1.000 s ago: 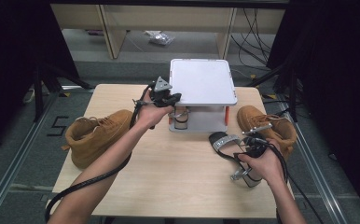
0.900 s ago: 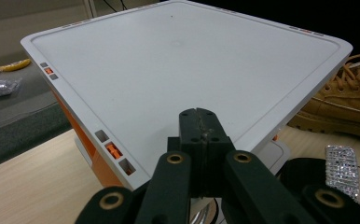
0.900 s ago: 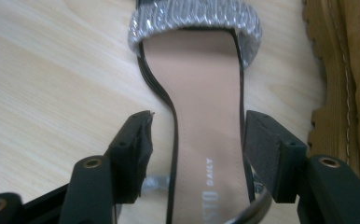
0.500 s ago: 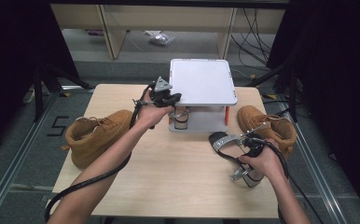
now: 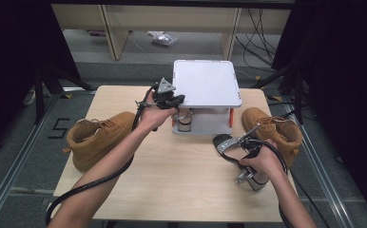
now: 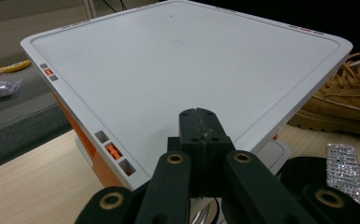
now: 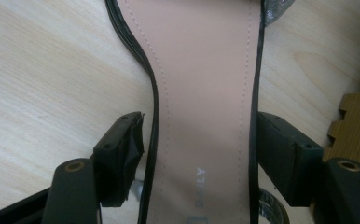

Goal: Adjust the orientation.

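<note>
A black high-heeled sandal (image 5: 226,142) with a pink insole (image 7: 201,70) and a sparkly toe strap (image 6: 341,163) stands on the wooden table (image 5: 172,175), right of centre. My right gripper (image 5: 246,154) straddles its waist from above. Its jaws have just been opening: the left pad (image 7: 124,154) stands a little off the sandal's edge, the right pad (image 7: 280,154) is right at the other edge. My left gripper (image 6: 200,116) is shut and empty, and hovers over the near left corner of a white raised platform (image 5: 205,83).
A tan boot (image 5: 101,137) lies on the table's left side and its mate (image 5: 276,130) on the right, close behind my right hand. Under the platform, between orange legs, sits a silvery shoe (image 5: 185,121). Shelves and cables lie beyond the table.
The right hand has sunk slightly over the sandal and its jaws stand wider. The left hand and gripper have kept still.
</note>
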